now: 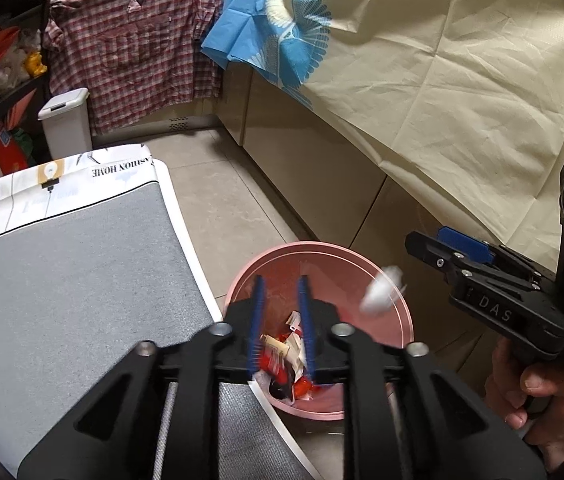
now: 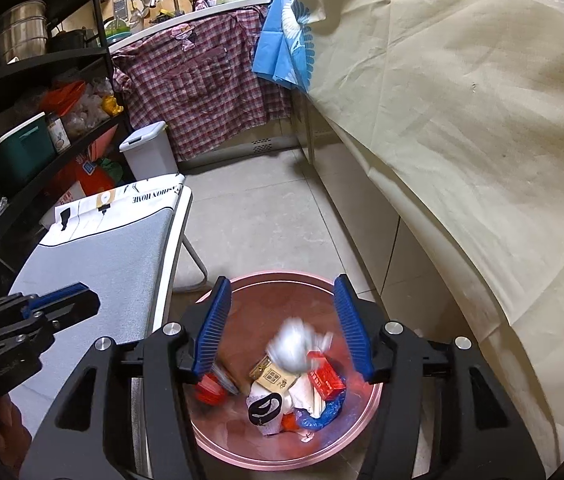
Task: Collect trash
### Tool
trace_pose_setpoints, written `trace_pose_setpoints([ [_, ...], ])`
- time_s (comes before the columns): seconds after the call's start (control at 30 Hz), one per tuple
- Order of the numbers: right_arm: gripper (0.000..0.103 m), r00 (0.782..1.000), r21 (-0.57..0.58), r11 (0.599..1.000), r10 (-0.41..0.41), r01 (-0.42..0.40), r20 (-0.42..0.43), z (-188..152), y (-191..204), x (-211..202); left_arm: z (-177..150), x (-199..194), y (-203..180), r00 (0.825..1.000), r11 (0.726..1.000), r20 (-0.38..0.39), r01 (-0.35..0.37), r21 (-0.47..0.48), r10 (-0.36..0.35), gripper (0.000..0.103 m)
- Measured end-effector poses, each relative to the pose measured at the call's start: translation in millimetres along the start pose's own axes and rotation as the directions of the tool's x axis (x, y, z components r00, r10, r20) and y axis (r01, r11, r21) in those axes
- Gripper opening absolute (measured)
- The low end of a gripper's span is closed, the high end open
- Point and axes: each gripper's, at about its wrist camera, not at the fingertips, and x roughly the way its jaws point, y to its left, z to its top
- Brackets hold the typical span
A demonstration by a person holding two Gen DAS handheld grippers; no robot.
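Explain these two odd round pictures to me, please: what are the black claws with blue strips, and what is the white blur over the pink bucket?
No robot arm here: a person holds a black pistol-grip tool in each hand, each with two fingers lined with blue ribbed pads and a wide-angle camera looking along them. One picture looks out from the left gripper, the other from the right gripper. Each view also catches the other tool at its edge.

Both hover over a round pink plastic bin on the tiled floor, already holding wrappers, a small red carton and other scraps. The blur is a crumpled white paper wad dropping in, touching neither tool; the right jaws stand wide apart. The left jaws stand slightly apart with nothing between them. Beside the bin stands a grey padded board.
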Motion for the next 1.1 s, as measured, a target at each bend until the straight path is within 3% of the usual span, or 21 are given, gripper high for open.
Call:
trace_pose_setpoints([
  [0.13,0.057,1.000,-0.012,1.000,-0.007,0.007,0.004,-2.4,-0.4,-3.5,-3.5,-12.7,3.1,1.000,1.000,0.012,-0.010,-0.016,0.010,0.021],
  [0.4,0.071,0.998,-0.015,1.000,0.020,-0.019,0.063,-8.7,1.2,-36.0,-25.2,-65.6,12.1,0.995,0.996,0.056,-0.076,-0.051,0.079,0.056],
  [0.6,0.084,0.992,-0.019,0.999,0.028,-0.026,0.122,-23.3,11.6,-81.7,-49.6,-106.9,14.5,0.990,0.991,0.075,-0.116,-0.064,0.121,0.069],
  [0.83,0.094,0.988,-0.064,0.998,0.017,-0.007,0.154,-59.2,29.6,-139.0,-80.2,-132.6,2.0,0.984,0.985,0.075,-0.155,-0.071,0.160,0.077],
  [1.1,0.097,0.990,-0.109,0.993,-0.033,0.048,0.139,-94.4,39.1,-176.9,-111.4,-149.6,-8.5,0.979,0.978,0.079,-0.181,-0.100,0.190,0.080],
])
